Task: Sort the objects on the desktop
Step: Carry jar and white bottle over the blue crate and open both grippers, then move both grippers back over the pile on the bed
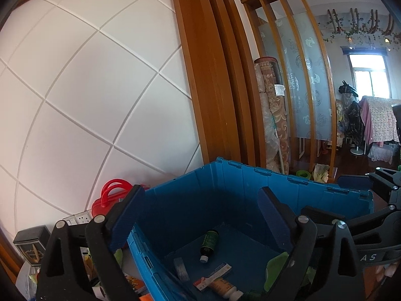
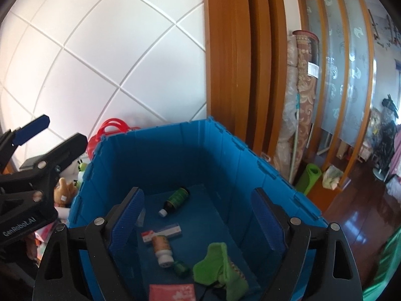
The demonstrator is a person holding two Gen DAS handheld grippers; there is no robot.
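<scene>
Two sets of tongs are held spread and empty above the blue crate (image 2: 225, 165): the left tongs (image 1: 200, 215) over its left rim, the right tongs (image 2: 198, 215) over its middle. On the crate's floor, the green plush toy (image 2: 220, 263) is seen nearest; it is judged soft and light, best pinched at its bulk. Beyond it lie the tan pill bottle (image 2: 161, 247) and the flat medicine box (image 2: 163, 232). Farthest in, the dark green bottle (image 2: 175, 198) lies on its side; it is judged rigid, smooth, possibly breakable, best gripped across its body.
</scene>
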